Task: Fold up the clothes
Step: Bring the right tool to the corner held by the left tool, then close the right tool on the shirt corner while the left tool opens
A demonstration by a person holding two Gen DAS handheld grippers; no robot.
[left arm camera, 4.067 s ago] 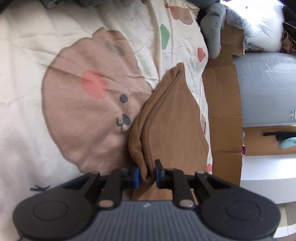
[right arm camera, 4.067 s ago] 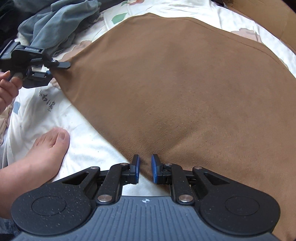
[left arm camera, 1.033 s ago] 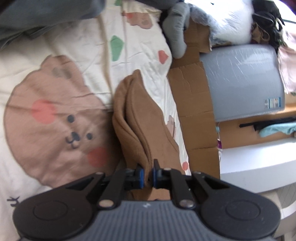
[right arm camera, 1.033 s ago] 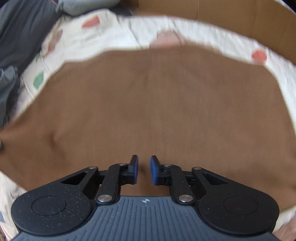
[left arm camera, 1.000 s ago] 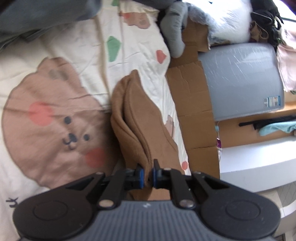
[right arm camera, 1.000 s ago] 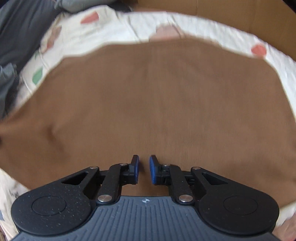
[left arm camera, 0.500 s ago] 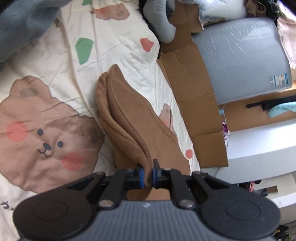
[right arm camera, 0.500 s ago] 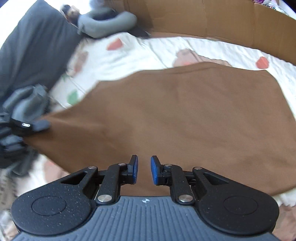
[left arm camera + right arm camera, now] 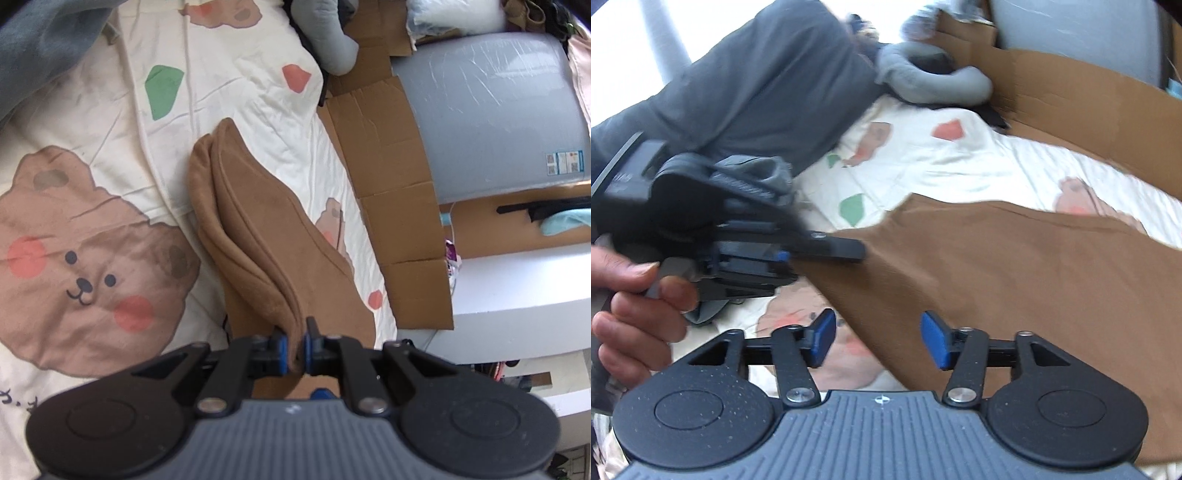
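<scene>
**A:** Left gripper (image 9: 293,349) has its jaws clamped on a bunched corner of the brown garment (image 9: 258,236) — the cloth runs away from it in stacked layers across the bear-print bedsheet (image 9: 92,240).

**B:** And the right gripper (image 9: 878,338)? Jaws have just been opening, standing well apart now, nothing pinched — the brown edge only passes beneath them.

**A:** So one corner is carrying everything. If that hand pulls, I'd expect the layers to slide and the fold to skew.

**B:** Agreed. The garment also lies close to the bed's edge by the cardboard (image 9: 391,177) — a hard drag could take it over the side.

**A:** The grey clothes (image 9: 768,88) sit just behind the left hand (image 9: 639,306) too. A careless regrasp could snag them instead.

**B:** The right has to find a clean edge, I'd say.
</scene>
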